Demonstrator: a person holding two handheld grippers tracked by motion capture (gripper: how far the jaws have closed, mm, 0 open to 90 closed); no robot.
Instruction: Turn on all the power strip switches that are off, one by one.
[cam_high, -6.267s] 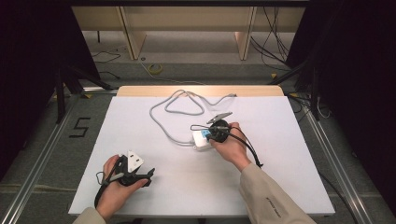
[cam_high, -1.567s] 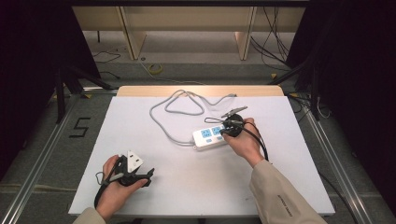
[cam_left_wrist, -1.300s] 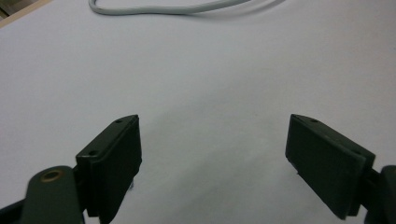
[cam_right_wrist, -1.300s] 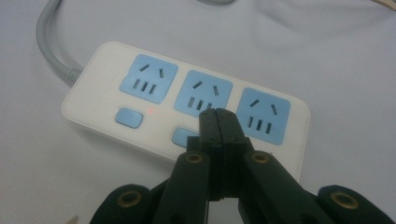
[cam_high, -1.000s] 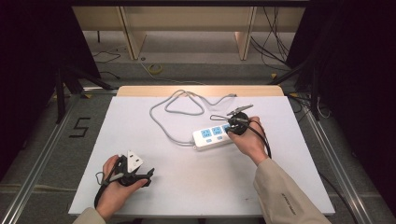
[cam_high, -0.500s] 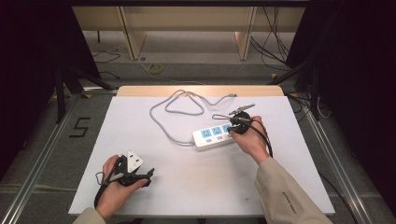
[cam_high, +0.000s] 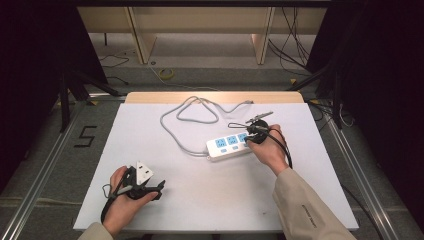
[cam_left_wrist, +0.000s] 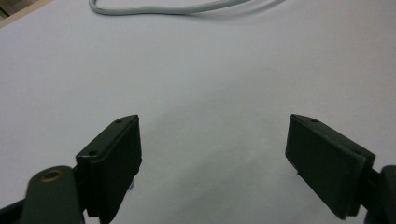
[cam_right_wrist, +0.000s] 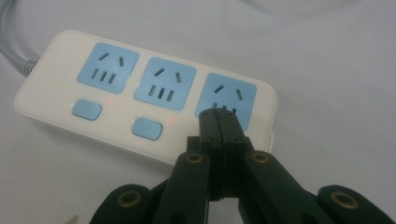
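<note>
Lab recording bay: black curtains (cam_high: 30, 75), aluminium rails (cam_high: 45, 165), floor cables (cam_high: 295, 30).

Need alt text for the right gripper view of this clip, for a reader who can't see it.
The right gripper, its black jaws shut together, has its tips over the switch spot below the third socket of a white power strip with three blue sockets. Two blue switches in front of the other sockets show small red lights beside them, and the strip lies on a white table.

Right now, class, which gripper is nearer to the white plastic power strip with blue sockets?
Right. The right gripper, shut, has its tips over the white power strip at its end socket; the left gripper rests open near the table's front left, far from it.
</note>
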